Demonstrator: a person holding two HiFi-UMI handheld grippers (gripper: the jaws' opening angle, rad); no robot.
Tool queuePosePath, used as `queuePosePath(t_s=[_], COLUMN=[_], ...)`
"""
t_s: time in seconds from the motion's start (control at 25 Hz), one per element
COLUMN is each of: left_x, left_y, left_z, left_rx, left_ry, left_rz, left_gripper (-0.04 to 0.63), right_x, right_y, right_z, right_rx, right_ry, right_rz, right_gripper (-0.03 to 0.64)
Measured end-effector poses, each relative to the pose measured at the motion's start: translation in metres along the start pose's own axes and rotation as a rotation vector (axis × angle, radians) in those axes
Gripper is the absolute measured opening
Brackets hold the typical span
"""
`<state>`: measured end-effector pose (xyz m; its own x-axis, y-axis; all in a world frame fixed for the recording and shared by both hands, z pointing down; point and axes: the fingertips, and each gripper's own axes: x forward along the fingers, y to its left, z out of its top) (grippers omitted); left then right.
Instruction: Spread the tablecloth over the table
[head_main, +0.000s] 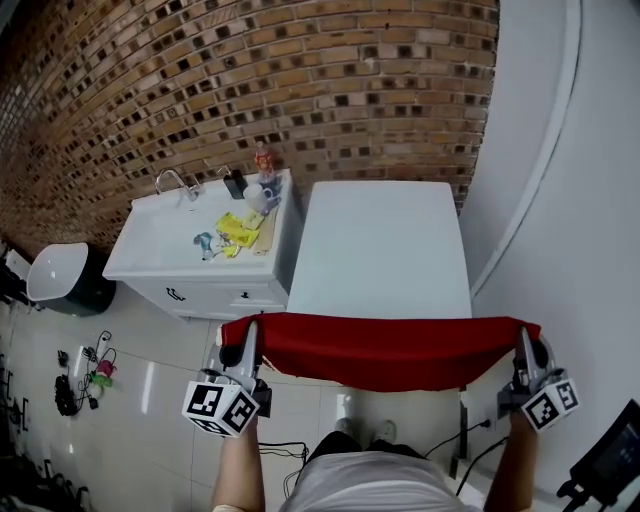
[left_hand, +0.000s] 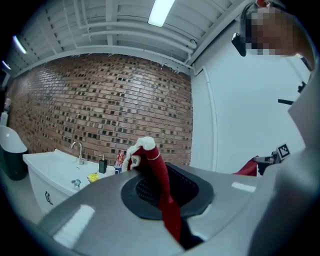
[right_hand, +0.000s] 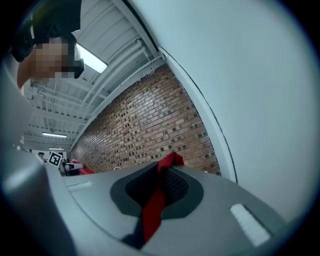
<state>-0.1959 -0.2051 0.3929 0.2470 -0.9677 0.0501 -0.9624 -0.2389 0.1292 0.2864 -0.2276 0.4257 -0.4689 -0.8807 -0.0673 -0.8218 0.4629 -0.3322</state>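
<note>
Red tablecloth (head_main: 385, 350) up in the air, stretched between the two tools, top edge taut and level. It hangs just short of the near end of the white table (head_main: 385, 240) and is not yet on it. The left gripper (head_main: 249, 335) is clamped tight on the left corner and the right gripper (head_main: 524, 338) on the right corner; each gripper view shows a red strip pinched between closed jaws. The cloth spans a little wider than the table.

To do this well, I'd say carry that edge forward over the tabletop with both hands level and advancing together. Hold the tension so nothing sags or folds, and hang on until the leading edge reaches the far end by the brick wall (head_main: 250, 80).

The tabletop looks bare and smooth. Left of it stands a white washbasin unit (head_main: 165, 245) with a tap (head_main: 173, 181) and small clutter, with a pale wall (head_main: 570, 180) on the right and a glossy tiled floor (head_main: 150, 400) below
</note>
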Motion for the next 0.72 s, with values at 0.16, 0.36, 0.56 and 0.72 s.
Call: queuePosePath(t_s=[0.16, 0.36, 0.56, 0.72], left_x=[0.018, 0.049, 0.089, 0.115], left_y=[0.008, 0.025, 0.045, 0.055], left_z=[-0.005, -0.006, -0.003, -0.006], left_rx=[-0.016, -0.032, -0.023, 0.004], left_ry=[0.024, 0.023, 0.033, 0.041], left_rz=[-0.03, -0.095, -0.156, -0.163], left_gripper=[0.011, 0.011, 0.012, 0.011], right_x=[0.018, 0.036, 0.067, 0.098], right_y=[-0.006, -0.006, -0.012, -0.023], right_z=[0.004, 0.012, 0.015, 0.018], right_rx=[0.013, 0.009, -0.01, -0.012], right_ry=[-0.016, -0.049, -0.041, -0.029], right_rz=[-0.031, -0.073, -0.131, -0.151], right_gripper=[0.012, 0.012, 0.012, 0.012])
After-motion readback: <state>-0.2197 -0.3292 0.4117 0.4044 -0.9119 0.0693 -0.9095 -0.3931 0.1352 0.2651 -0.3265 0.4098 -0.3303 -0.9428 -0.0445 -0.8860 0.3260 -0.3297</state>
